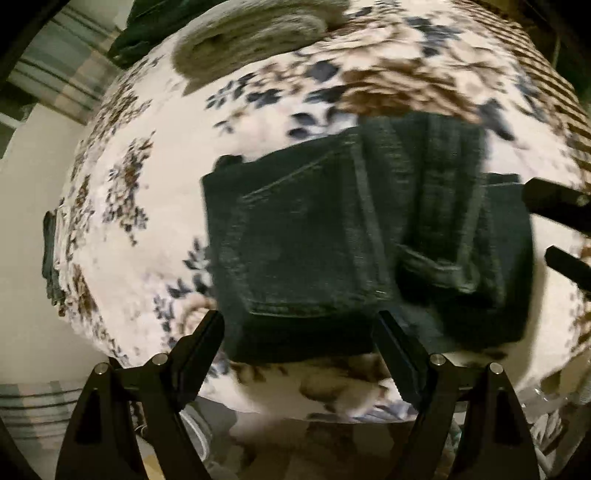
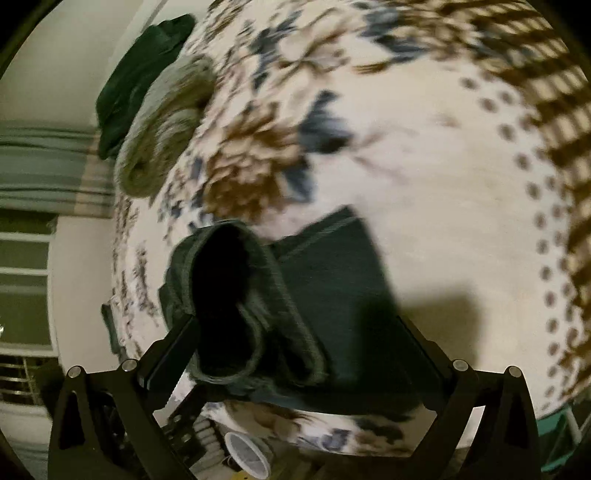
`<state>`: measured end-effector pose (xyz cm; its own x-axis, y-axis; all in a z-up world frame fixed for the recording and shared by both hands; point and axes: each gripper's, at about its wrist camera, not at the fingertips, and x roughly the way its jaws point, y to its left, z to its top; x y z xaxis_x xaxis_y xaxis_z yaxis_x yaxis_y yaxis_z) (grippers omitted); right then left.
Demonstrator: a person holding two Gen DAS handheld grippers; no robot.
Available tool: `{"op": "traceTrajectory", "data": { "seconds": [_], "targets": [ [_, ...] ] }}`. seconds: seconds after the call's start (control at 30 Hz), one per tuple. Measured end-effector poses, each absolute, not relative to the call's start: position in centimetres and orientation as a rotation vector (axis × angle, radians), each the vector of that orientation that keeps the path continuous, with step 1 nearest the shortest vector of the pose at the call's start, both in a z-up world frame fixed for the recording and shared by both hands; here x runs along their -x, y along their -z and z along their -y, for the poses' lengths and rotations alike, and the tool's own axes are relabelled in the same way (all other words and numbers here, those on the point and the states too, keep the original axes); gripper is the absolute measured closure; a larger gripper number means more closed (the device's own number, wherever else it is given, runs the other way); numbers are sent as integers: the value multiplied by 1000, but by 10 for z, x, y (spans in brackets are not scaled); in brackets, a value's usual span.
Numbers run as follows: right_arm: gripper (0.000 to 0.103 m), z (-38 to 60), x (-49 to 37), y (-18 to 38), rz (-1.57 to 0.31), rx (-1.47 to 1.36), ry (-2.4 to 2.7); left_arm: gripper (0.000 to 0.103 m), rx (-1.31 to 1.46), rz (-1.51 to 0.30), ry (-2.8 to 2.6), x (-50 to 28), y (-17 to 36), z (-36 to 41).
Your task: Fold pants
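Observation:
Dark denim pants [image 1: 332, 236] lie folded into a compact stack on the floral blanket [image 1: 155, 155], back pocket facing up. My left gripper [image 1: 299, 325] hovers over the near edge of the stack, open, with nothing pinched between its fingers. The right gripper [image 1: 539, 225] reaches in from the right edge of the left wrist view. In the right wrist view the pants [image 2: 332, 288] show their leg hems gaping toward the camera. The right gripper [image 2: 295, 332] stands open wide above them, its fingers [image 2: 181, 339] astride the stack without pressing it. Both views are blurred by motion.
A grey rolled garment [image 1: 251, 40] and a dark green one [image 1: 147, 33] lie at the blanket's far edge. Another denim piece [image 1: 50, 254] hangs at the left edge. Below the near edge, a white round object [image 2: 247, 458] sits on the floor.

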<state>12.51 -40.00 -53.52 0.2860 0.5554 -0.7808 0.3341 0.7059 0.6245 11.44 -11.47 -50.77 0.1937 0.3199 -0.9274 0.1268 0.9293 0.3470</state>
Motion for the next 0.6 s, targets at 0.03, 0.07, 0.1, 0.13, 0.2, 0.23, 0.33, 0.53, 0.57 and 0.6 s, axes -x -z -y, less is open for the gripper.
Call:
{"op": "traceTrajectory", "data": {
  "seconds": [0.03, 0.07, 0.1, 0.13, 0.2, 0.23, 0.33, 0.53, 0.57, 0.6],
  "targets": [
    [0, 393, -132, 535, -1319, -830, -191, 21, -390, -1376, -149, -117, 508, 111],
    [0, 387, -136, 536, -1322, -823, -207, 21, -395, -1373, -157, -120, 510, 108],
    [0, 380, -141, 537, -1332, -809, -215, 21, -399, -1371, -165, -121, 511, 105],
    [0, 370, -148, 540, -1352, -787, -226, 21, -399, -1372, -168, -122, 512, 102],
    [0, 352, -160, 546, -1386, -746, -246, 21, -399, -1376, -176, -123, 514, 98],
    [0, 346, -163, 548, -1398, -721, -248, 21, -398, -1378, -177, -125, 515, 96],
    [0, 327, -172, 558, -1439, -626, -215, 21, -400, -1378, -180, -126, 516, 94],
    [0, 321, -177, 566, -1474, -583, -188, 21, -385, -1388, -183, -130, 520, 89],
    [6, 321, -176, 565, -1465, -579, -187, 21, -377, -1393, -185, -131, 521, 88],
    [18, 321, -177, 564, -1455, -572, -181, 21, -372, -1396, -186, -132, 522, 87]
  ]
}}
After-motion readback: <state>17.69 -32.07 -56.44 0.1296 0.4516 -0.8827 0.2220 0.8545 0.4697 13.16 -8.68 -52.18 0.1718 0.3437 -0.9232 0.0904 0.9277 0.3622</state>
